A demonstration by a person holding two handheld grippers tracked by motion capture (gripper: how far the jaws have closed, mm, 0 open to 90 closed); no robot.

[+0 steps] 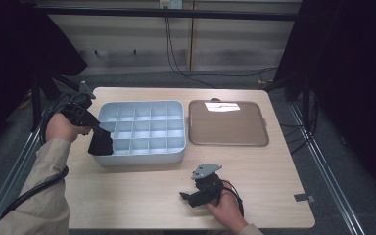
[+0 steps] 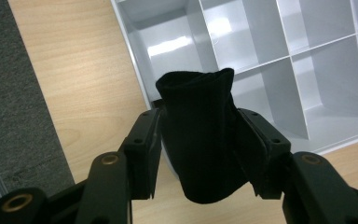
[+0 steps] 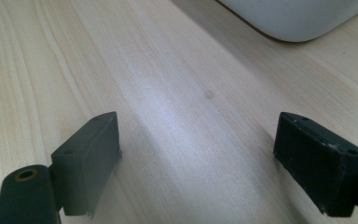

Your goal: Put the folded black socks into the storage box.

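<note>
bare table [image 1: 142, 191] before organizer [image 1: 147, 128]

A plain black rolled cloth [image 2: 200, 135]; a pale grey-blue plastic compartment box [image 1: 142, 128]; a flat brown square tray [image 1: 227, 123]; a light, wood-grained worktop [image 1: 142, 191].

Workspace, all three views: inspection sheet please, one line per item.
Surface: light wood table, bare at the front.
Job's things: black cloth clamped in the left gripper over the near-left corner of the grey compartment tray; visible compartments hold nothing.
Clutter: brown flat tray right of the compartment tray, nothing on it.
Grippers: left shut on the cloth; right gripper open, low over bare wood.
Cables: thick black cable trails from the left gripper; cords hang on the back wall.
Surroundings: dark curtains, grey floor, metal rails.
</note>
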